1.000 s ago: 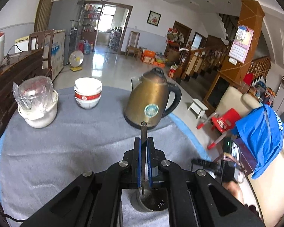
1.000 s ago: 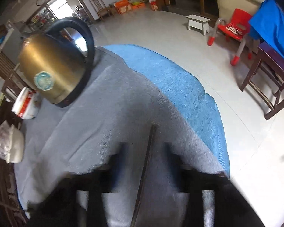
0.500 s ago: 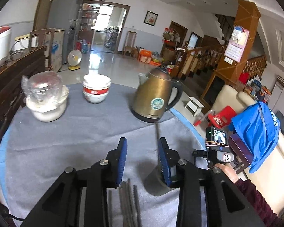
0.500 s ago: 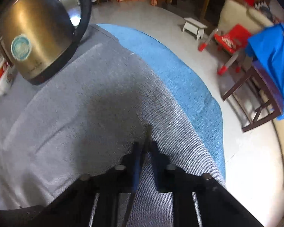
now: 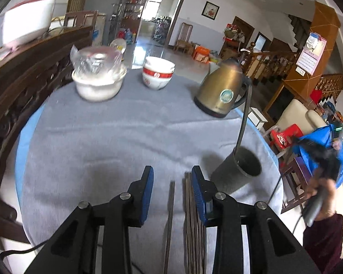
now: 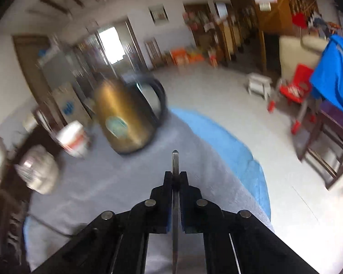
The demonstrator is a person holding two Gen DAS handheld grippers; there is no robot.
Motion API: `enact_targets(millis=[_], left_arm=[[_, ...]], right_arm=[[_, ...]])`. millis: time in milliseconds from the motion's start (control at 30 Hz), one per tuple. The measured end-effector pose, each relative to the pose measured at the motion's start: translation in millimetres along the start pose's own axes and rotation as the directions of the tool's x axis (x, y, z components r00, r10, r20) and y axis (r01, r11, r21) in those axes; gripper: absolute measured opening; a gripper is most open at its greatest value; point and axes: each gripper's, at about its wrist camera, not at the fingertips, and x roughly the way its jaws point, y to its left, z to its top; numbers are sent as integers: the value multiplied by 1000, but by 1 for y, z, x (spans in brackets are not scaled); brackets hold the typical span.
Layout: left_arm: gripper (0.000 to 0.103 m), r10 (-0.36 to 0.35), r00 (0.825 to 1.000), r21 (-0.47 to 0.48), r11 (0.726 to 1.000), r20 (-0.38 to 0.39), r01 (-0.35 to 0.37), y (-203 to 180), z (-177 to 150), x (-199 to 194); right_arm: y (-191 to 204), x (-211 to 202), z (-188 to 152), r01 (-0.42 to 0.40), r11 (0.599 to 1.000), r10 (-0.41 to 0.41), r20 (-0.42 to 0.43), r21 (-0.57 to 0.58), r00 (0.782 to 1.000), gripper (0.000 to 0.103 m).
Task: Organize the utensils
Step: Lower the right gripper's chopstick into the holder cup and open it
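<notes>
two sets of fingers: left gripper (image 5: 172,178) parted over loose chopsticks (image 5: 189,205), right gripper (image 6: 175,175) clamping one chopstick (image 6: 175,159).

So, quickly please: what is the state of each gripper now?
Left gripper: open, holding nothing.
Right gripper: closed on a thin dark metal chopstick.

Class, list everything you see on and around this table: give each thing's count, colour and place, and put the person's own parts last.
kettle: one, brass, far right of table
bowls: a stack, white with red band, far centre
covered bowl: one, white, plastic-wrapped, far left
holder cup: one, grey metal, near right, one chopstick standing in it
loose chopsticks: several, dark, lying near edge
tablecloth: one, grey
left gripper: open, over loose chopsticks
right gripper: shut on held chopstick
</notes>
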Motion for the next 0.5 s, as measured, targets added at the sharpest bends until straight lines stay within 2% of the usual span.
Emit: enact_targets(millis=[133, 233, 400, 500], left_arm=[[35, 14, 1000, -1, 1000, -12, -14, 4, -17, -5], [35, 23, 1000, -3, 1000, -14, -23, 7, -26, -10], [35, 32, 999, -13, 999, -23, -32, 11, -37, -17], [35, 35, 998, -20, 999, -43, -36, 12, -43, -17]], right_arm=[[21, -54, 3, -44, 999, 45, 161, -9, 986, 6], [40, -87, 9, -63, 998, 68, 259, -29, 963, 6], [81, -130, 19, -68, 994, 96, 424, -81, 901, 6], [104, -141, 28, -78, 993, 111, 532, -83, 839, 6]])
